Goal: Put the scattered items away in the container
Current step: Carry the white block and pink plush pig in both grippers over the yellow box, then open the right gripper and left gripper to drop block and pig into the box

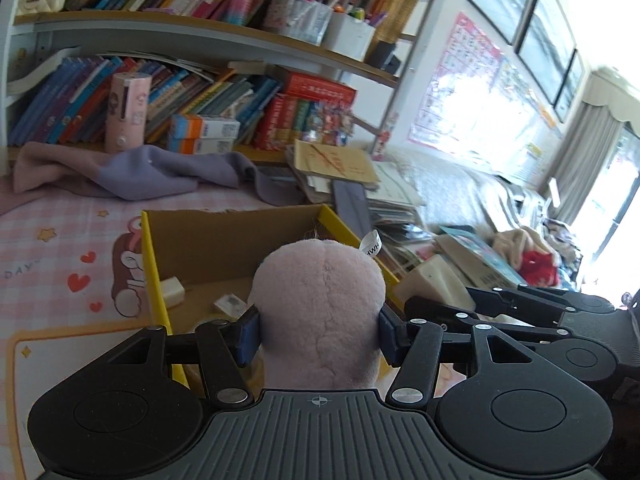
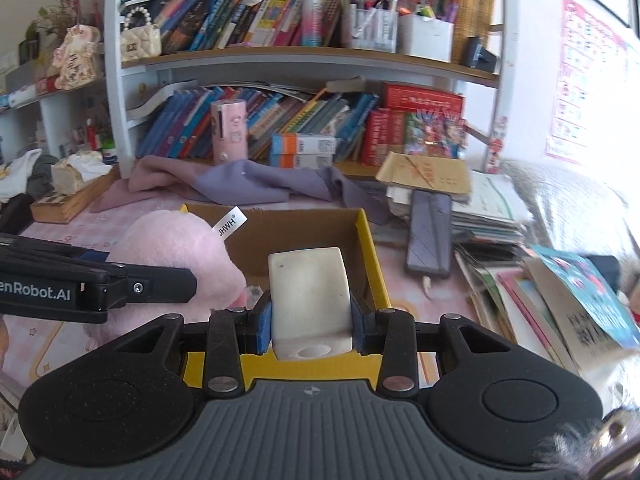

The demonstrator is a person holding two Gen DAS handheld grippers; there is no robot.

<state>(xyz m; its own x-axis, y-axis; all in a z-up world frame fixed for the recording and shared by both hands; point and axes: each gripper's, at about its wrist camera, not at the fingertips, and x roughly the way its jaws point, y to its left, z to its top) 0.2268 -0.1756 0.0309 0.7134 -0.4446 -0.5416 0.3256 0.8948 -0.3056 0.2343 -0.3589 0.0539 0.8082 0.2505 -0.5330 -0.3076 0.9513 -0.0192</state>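
My left gripper [image 1: 318, 338] is shut on a pink plush toy [image 1: 320, 304], its blue pads pressing both sides, held over the near edge of the yellow-rimmed cardboard box [image 1: 154, 264]. A white tag sticks out of the toy. My right gripper [image 2: 312, 320] is shut on a white rectangular block [image 2: 308, 296] above the box's near right rim [image 2: 370, 256]. In the right wrist view the plush toy [image 2: 176, 248] and the left gripper's arm sit to the left. Inside the box lie a small white block [image 1: 173, 291] and a small packet [image 1: 230, 303].
The box rests on a pink checked desk mat [image 1: 60, 248]. A purple cloth [image 1: 160, 172] lies behind it, below shelves of books [image 2: 280, 120]. Stacked papers with a dark phone [image 2: 428, 236] and booklets [image 2: 580, 300] crowd the right side. A pink cylinder [image 1: 127, 112] stands on the shelf.
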